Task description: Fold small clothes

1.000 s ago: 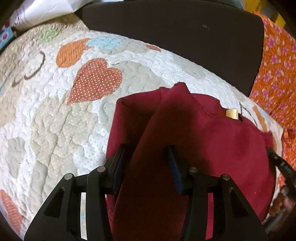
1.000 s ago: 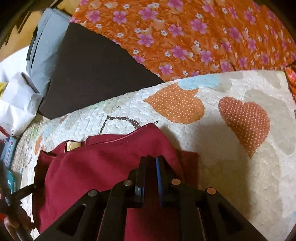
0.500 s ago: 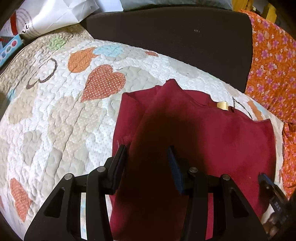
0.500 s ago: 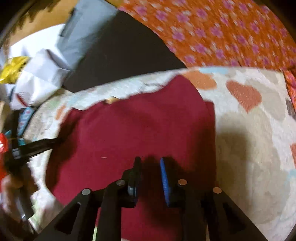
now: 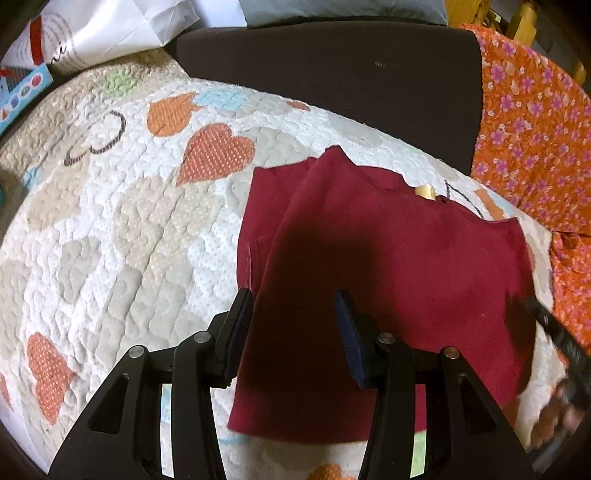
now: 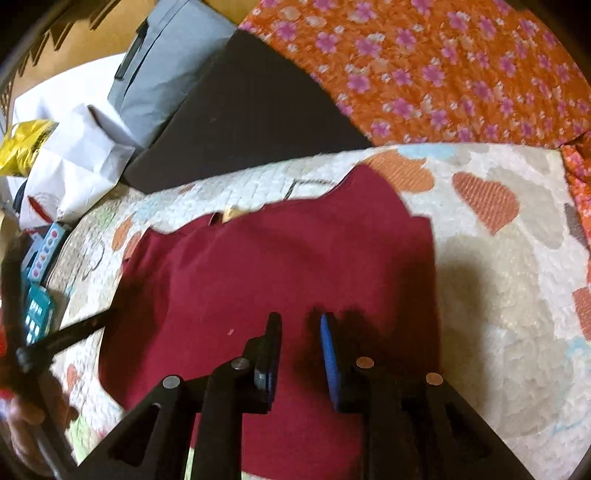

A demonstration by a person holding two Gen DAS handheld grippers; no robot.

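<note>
At the far left a white paper bag (image 5: 110, 29) and a blue box (image 5: 22, 88) sit at the edge of the heart-patterned quilt (image 5: 110, 221). On the quilt lies the maroon garment (image 5: 388, 266), with its left side turned in as a flap over the body and a tan label (image 5: 424, 192) showing at the neckline.

The left gripper (image 5: 293, 332) hovers over the garment's near left part, its jaws standing moderately apart and holding nothing; the cloth below lies flat and unpinched. The right gripper (image 6: 299, 350) hangs over the near right part, jaws parted by a narrower gap, also empty, with only its shadow on the fabric.

Behind are a dark cushion (image 5: 332, 74) and, to the right, an orange floral cloth (image 5: 535, 129).

To my eye the side folds are laid and both tools have let go. The next move likely calls for gripping the bottom hem at both corners and carrying it up toward the neckline, keeping the flaps from slipping open.
</note>
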